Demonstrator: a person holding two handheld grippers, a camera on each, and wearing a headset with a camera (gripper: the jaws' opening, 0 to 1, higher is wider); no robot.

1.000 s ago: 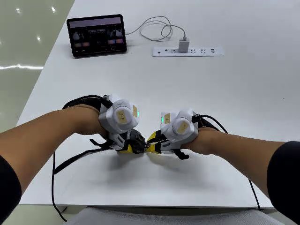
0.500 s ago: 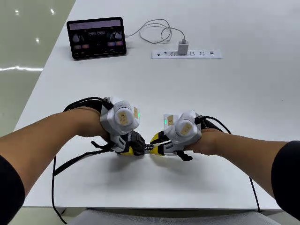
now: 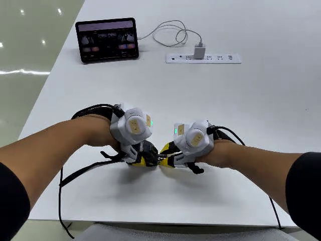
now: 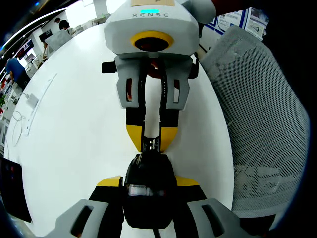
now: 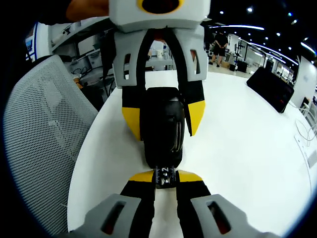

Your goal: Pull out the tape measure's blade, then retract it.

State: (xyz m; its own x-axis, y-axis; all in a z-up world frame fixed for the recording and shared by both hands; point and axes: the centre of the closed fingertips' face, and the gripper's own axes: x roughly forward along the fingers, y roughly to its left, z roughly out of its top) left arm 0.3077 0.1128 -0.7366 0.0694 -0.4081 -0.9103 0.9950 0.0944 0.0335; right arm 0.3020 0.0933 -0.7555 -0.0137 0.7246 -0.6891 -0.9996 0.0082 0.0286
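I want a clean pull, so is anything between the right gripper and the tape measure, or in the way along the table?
Nothing visible. The right gripper is shut on the blade tip right at the tape measure, which the left gripper holds. The power strip and tablet lie far back on the table.

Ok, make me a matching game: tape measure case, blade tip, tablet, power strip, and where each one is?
Things: 1 tape measure case; 2 blade tip; 3 tablet; 4 power strip.
Places: A far left of the table, screen lit; B held by the right gripper; C charger plugged into it; D held by the left gripper.
Pairs: 1-D; 2-B; 3-A; 4-C.
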